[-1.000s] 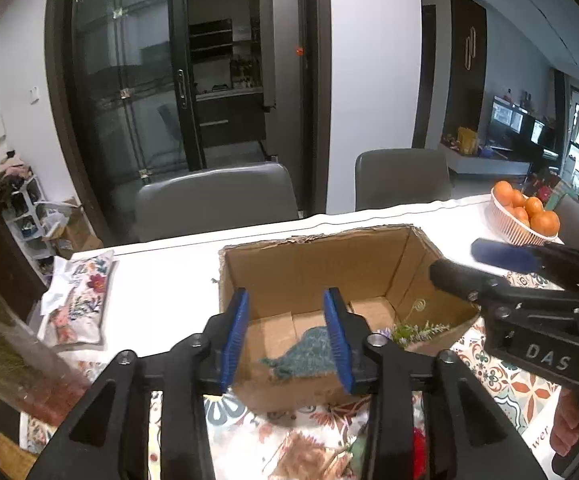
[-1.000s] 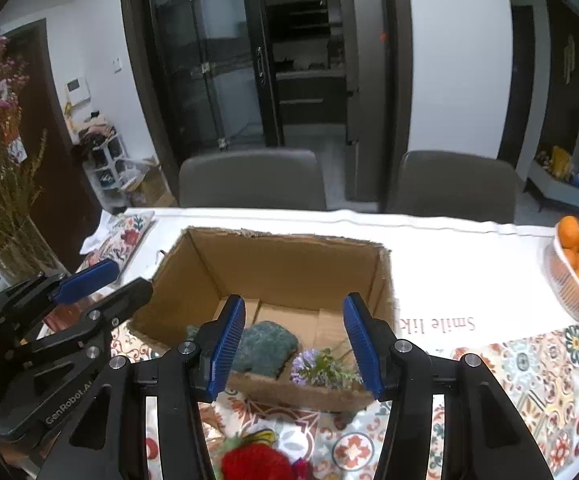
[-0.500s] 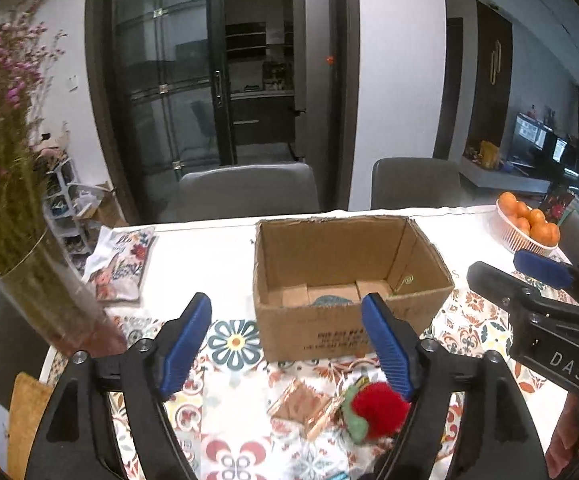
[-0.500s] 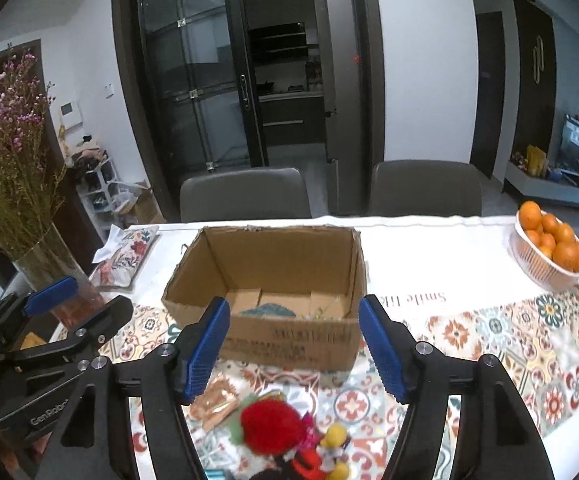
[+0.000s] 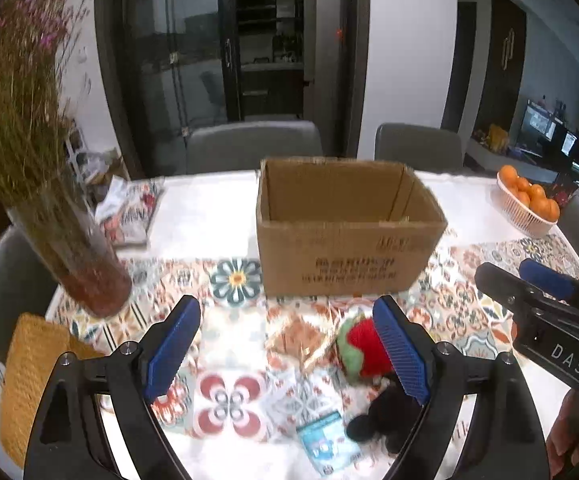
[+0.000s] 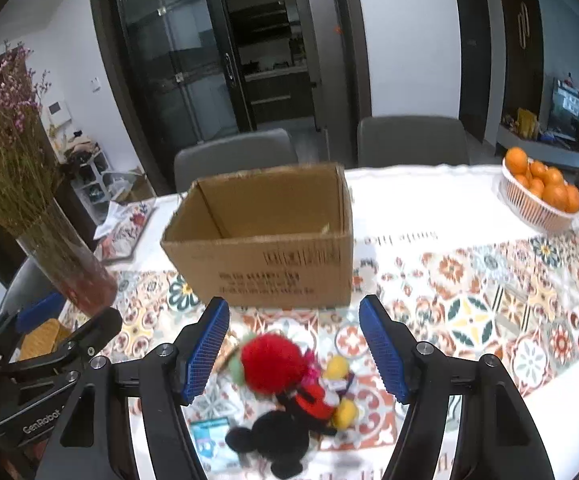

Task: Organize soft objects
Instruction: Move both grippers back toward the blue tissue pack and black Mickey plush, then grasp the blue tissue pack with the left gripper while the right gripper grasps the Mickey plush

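The tabletop (image 6: 469,204) is the largest thing, plain white at the far side and covered nearer the cameras with a cloth printed in floral tile patterns. On it stands a brown corrugated cardboard box (image 6: 273,256), rectangular and open-topped, with dark print on its near wall; from these angles its bottom is hidden, so its contents cannot be told. At the left, a tall clear glass vase (image 5: 77,256) holds a bushy bunch of dried stems with tiny pink blossoms. At the far right, a white ribbed basket (image 6: 537,208) is heaped with round oranges (image 6: 545,184).

In front of the box lie the soft objects: a fuzzy red strawberry plush (image 6: 273,360) with a green felt cap, touching a black mouse plush (image 6: 289,428) with round ears, red clothing and yellow feet.

The left tool (image 5: 285,352) has just been opening and stands wide above the cloth, nothing between its ribbed blue pads. The right tool (image 6: 295,350) is also open and empty, above the strawberry plush.
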Tool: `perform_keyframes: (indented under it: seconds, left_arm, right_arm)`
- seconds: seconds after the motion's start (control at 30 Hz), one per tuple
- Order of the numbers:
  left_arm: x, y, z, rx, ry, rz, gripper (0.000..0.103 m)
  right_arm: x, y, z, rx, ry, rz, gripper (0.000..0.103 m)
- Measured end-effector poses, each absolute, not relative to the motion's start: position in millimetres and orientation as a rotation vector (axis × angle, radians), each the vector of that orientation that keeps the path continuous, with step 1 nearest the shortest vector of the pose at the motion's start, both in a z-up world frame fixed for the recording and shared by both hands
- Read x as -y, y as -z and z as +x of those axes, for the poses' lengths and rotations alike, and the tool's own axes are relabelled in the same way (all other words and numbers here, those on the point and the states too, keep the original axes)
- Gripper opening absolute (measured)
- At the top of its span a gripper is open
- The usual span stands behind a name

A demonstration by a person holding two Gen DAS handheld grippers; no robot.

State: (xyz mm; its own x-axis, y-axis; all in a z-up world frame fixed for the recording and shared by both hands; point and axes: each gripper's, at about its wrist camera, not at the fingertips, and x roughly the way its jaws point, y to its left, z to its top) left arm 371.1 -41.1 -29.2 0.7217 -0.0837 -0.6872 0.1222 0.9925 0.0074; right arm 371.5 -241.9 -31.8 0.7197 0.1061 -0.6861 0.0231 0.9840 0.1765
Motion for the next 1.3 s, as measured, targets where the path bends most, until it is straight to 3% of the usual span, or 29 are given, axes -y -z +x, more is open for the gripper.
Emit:
perform_keyframes:
  seconds: [0.57,1.3]
  left_arm:
    - [42.0,90.8,327.3,-0.948,0.063,0.079,0.089]
    - [59.3,158.9,310.5,-1.170,0.097,0.011,0.088]
  right_arm:
    - [246.8,101.1,343.6,-0.957,-0.063,0.268,0.069]
    - [252.9,150.4,345.6,-1.093,-0.120,0.417,0.069]
